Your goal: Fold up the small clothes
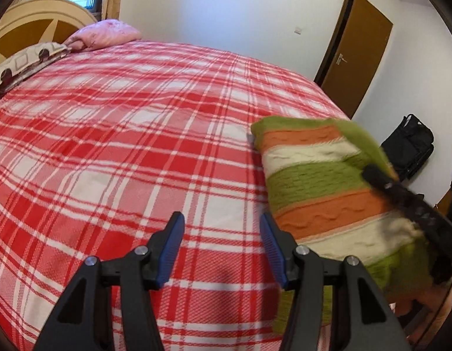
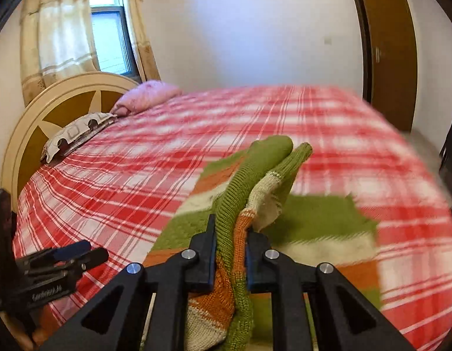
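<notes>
A small knit sweater (image 1: 322, 181) striped green, orange and cream lies on the red plaid bedspread (image 1: 123, 134) near the bed's right side. My left gripper (image 1: 223, 245) stands open above bare bedspread just left of the sweater, nothing between its blue pads. My right gripper (image 2: 230, 241) is shut on a bunched fold of the sweater (image 2: 240, 199), which rises lifted from the jaws while the rest (image 2: 328, 234) lies flat beyond. The right gripper (image 1: 369, 175) shows in the left wrist view as a blurred black bar over the sweater. The left gripper (image 2: 79, 254) appears at lower left in the right wrist view.
A pink pillow (image 1: 106, 33) and a patterned pillow (image 1: 27, 61) lie by the round headboard (image 1: 35, 23). A brown door (image 1: 357, 52) stands beyond the bed, and a black bag (image 1: 410, 146) sits on the floor against the wall. A curtained window (image 2: 109, 29) is behind the headboard.
</notes>
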A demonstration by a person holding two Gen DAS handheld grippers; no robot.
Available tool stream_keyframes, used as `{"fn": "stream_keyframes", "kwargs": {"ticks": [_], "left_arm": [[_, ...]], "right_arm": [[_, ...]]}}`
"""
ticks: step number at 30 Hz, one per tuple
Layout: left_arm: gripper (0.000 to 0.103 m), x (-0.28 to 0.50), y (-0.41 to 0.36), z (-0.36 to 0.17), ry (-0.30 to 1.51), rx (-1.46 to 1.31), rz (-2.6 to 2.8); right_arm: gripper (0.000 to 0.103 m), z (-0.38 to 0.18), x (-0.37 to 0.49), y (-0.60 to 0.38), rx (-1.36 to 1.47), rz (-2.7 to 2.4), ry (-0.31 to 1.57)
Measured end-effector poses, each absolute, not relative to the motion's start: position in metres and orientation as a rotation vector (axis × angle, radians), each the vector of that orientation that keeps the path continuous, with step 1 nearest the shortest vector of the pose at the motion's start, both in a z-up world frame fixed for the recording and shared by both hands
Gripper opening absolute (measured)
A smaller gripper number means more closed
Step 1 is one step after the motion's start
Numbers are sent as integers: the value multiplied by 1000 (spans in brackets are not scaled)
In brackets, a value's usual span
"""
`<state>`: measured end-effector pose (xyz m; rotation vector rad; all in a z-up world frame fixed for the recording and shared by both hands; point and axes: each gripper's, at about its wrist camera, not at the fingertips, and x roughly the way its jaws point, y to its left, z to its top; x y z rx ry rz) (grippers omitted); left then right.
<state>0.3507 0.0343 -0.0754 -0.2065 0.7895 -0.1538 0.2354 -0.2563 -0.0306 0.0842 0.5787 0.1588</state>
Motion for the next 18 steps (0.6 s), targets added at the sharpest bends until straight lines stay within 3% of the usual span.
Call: {"fn": "stream_keyframes", "kwargs": {"ticks": [5, 9, 12, 14, 18], "left_arm": [[56, 365, 9, -69, 767, -153, -186], [56, 376, -24, -73, 772, -96, -239], [56, 383, -48, -82, 803, -56, -266], [56, 386, -63, -90, 825, -3, -263], [56, 378, -63, -89, 784, 65, -245]], "right_arm": [[14, -56, 231, -314, 82, 85, 649], [15, -104, 228, -362, 244, 108, 723], [29, -109, 220, -389, 415, 124, 687], [45, -103, 208, -404, 476, 48, 705], [48, -79, 167, -399, 399, -88, 658]]}}
